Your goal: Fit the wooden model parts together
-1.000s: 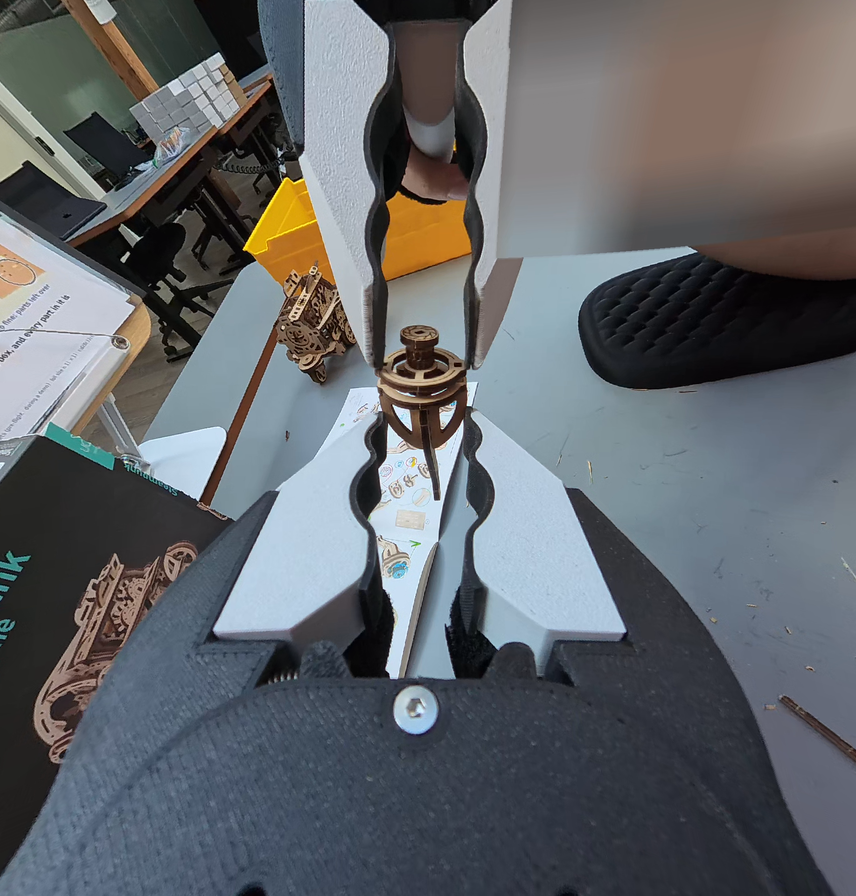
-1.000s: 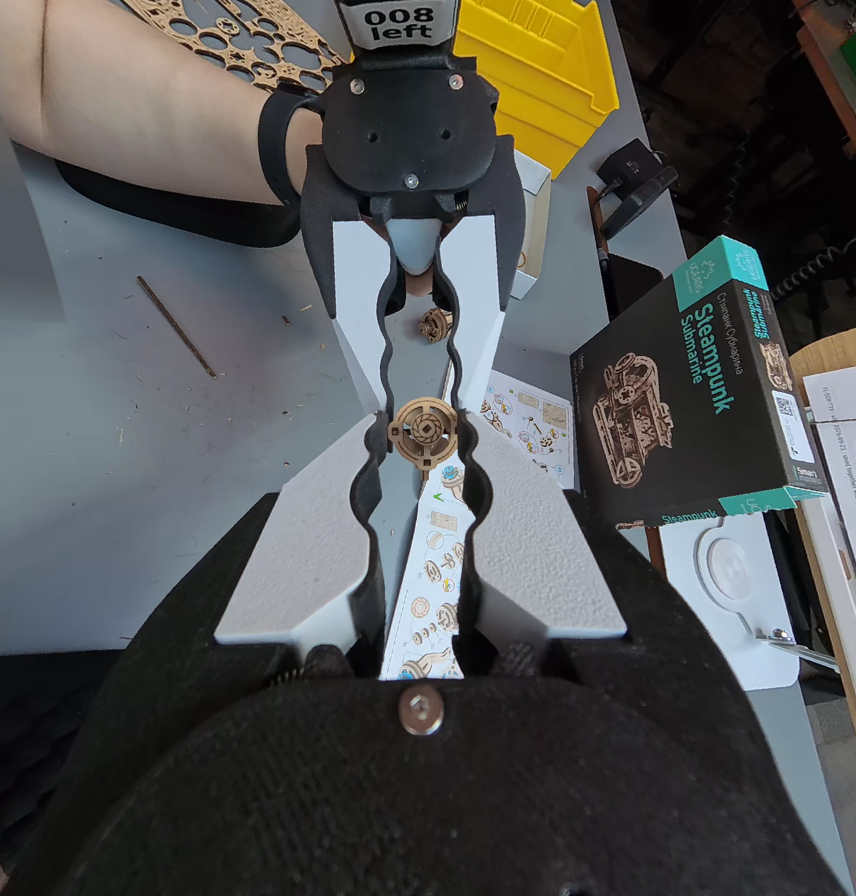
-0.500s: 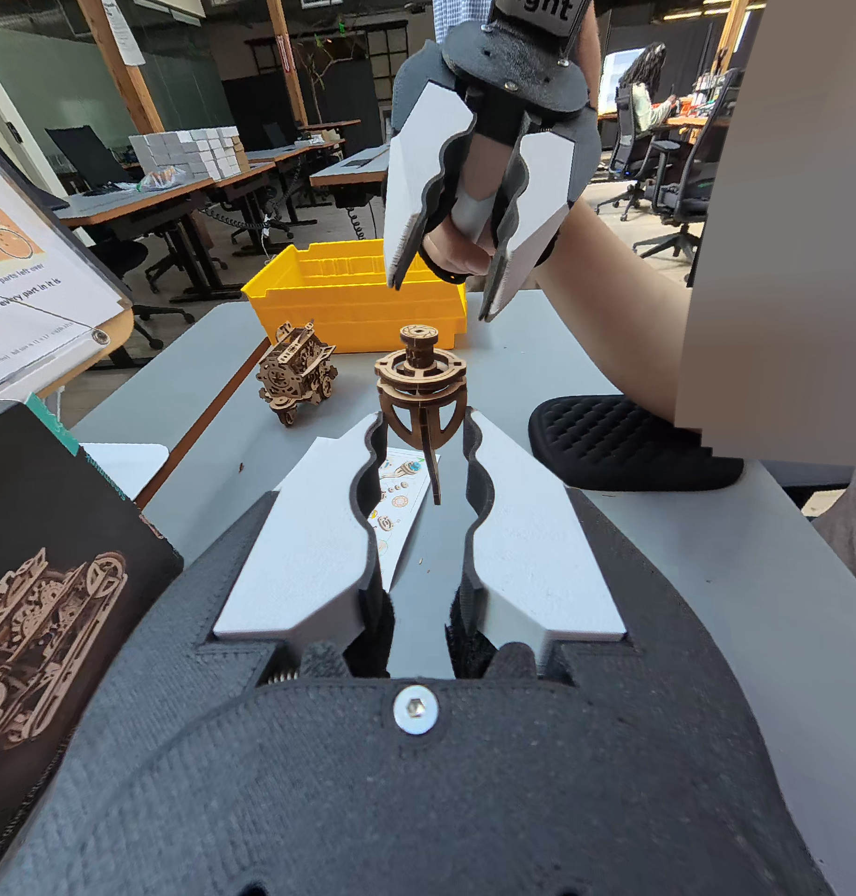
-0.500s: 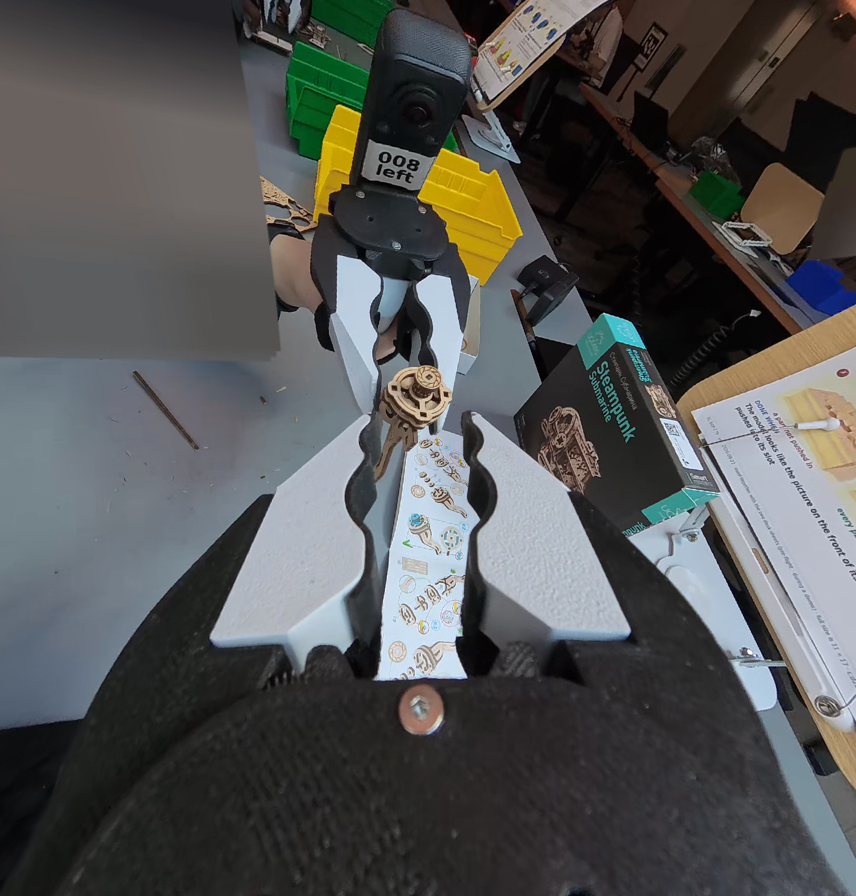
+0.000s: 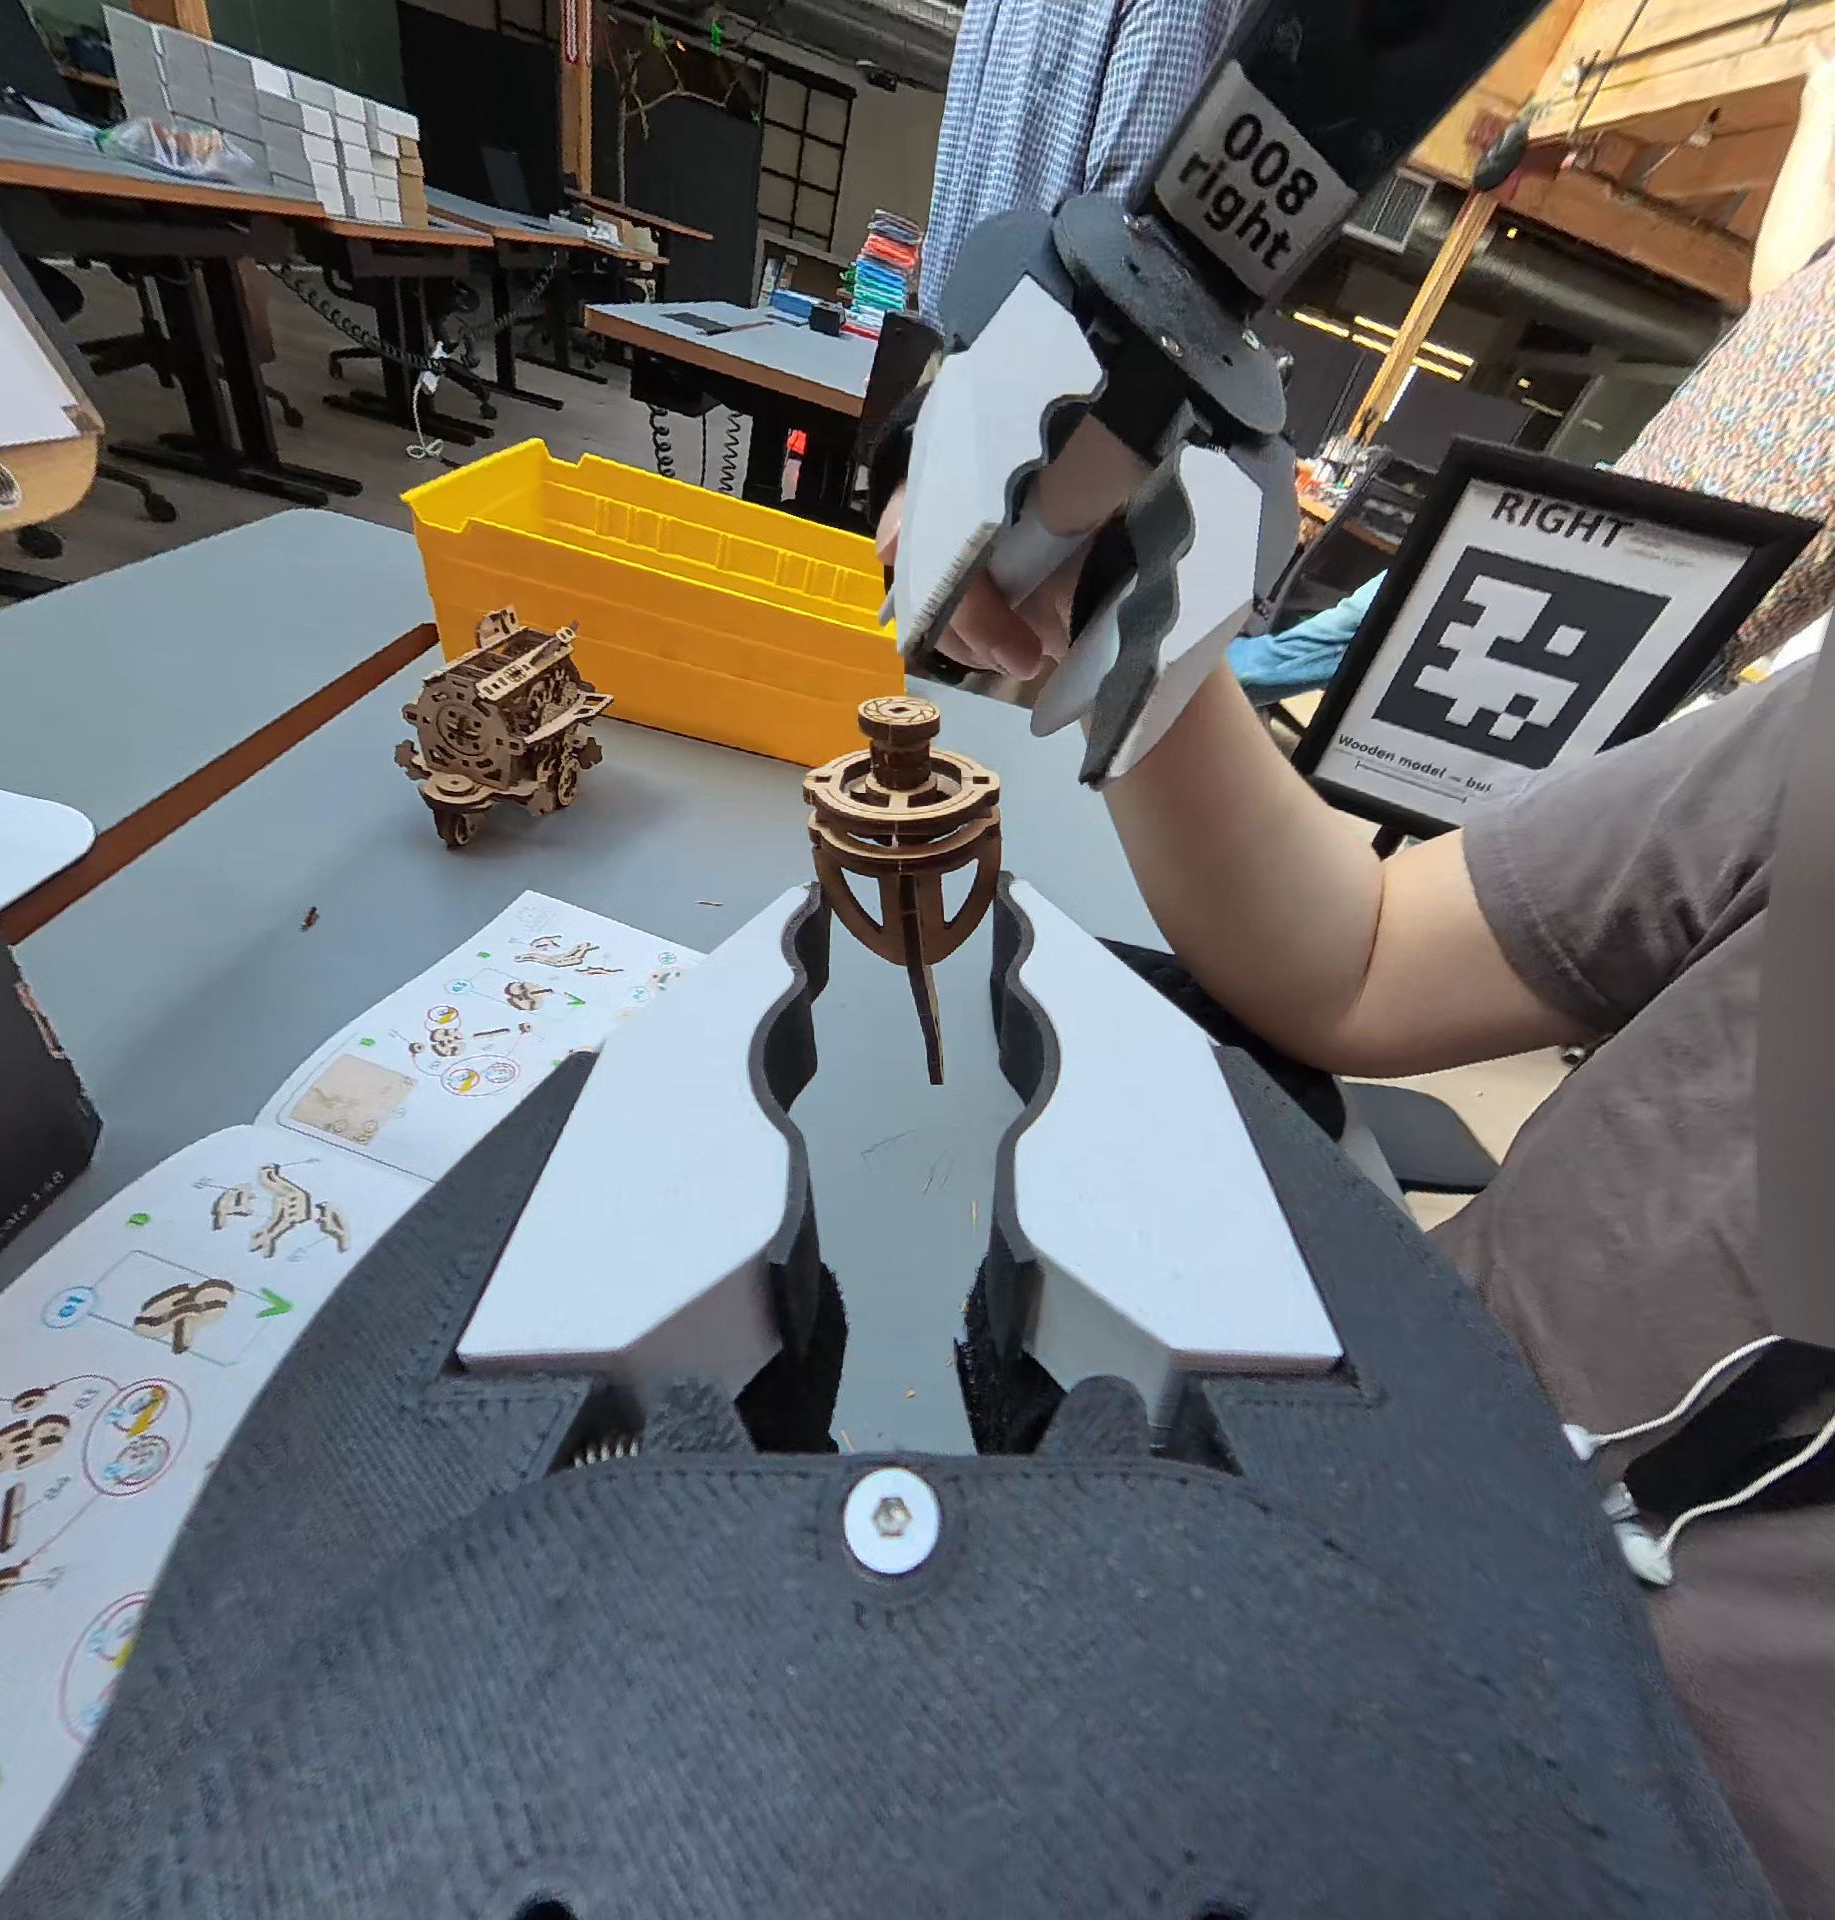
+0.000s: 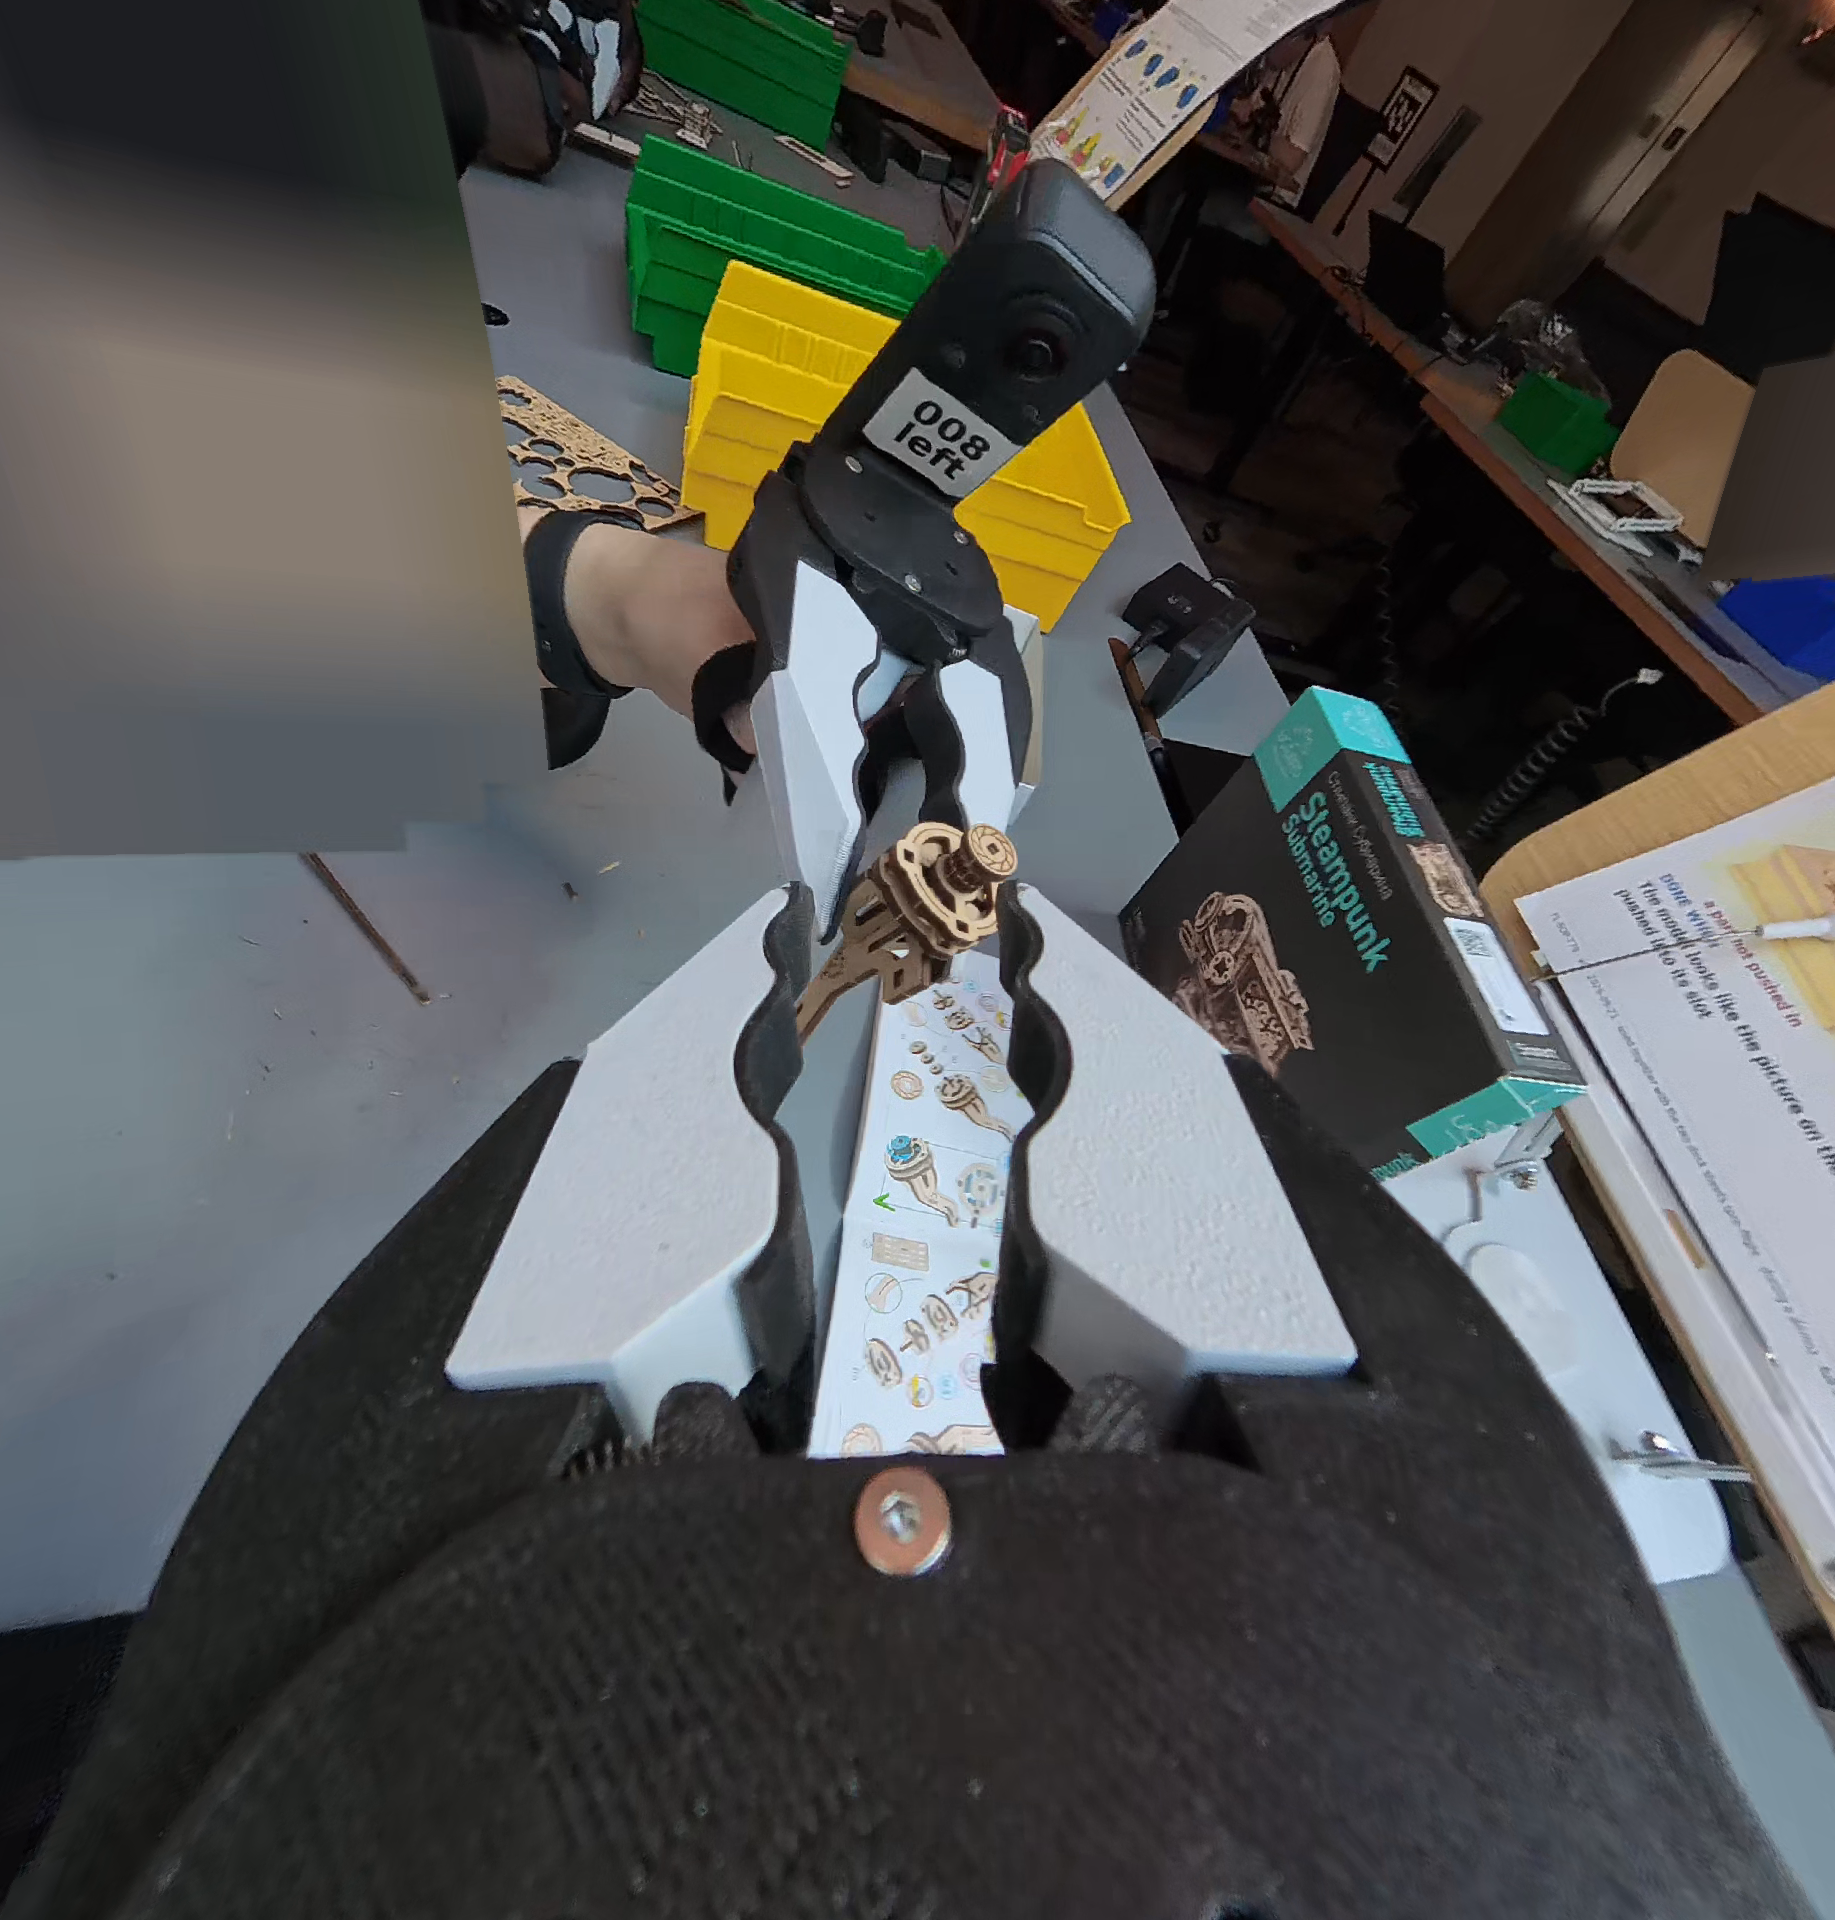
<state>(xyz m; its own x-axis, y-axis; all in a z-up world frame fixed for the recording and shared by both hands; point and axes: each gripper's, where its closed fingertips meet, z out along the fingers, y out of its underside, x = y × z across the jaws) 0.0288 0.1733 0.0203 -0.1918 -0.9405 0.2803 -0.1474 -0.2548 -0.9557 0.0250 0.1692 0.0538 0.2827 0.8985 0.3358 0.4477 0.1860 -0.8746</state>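
Observation:
A small brown wooden sub-assembly (image 5: pixel 900 831), stacked rings on curved ribs with one long leg hanging down, is pinched between the tips of my left gripper (image 5: pixel 905 899) and held above the grey table (image 5: pixel 217 644). My right gripper (image 5: pixel 996 712) hangs above and to the right of it, jaws apart and empty, not touching it. In the right wrist view the sub-assembly (image 6: pixel 934 904) lies tilted in the left gripper (image 6: pixel 892 873), just beyond the parted tips of my right gripper (image 6: pixel 902 914). A larger, partly built wooden model (image 5: pixel 497 717) stands on the table at the far left.
An instruction sheet (image 5: pixel 425 1049) lies under the grippers. A yellow bin (image 5: pixel 664 603) stands behind, green bins (image 6: pixel 757 239) farther off. A black model box (image 6: pixel 1349 935) and a clipboard stand at one side. A framed sign (image 5: pixel 1536 644), a punched wooden sheet (image 6: pixel 570 468) and a thin stick (image 6: pixel 367 925) are nearby. Less than 4 cm separates the two grippers' tips.
The right gripper, whose tips met the sub-assembly a second ago, has drawn back up and away without it. The left gripper keeps its hold and has tilted up.

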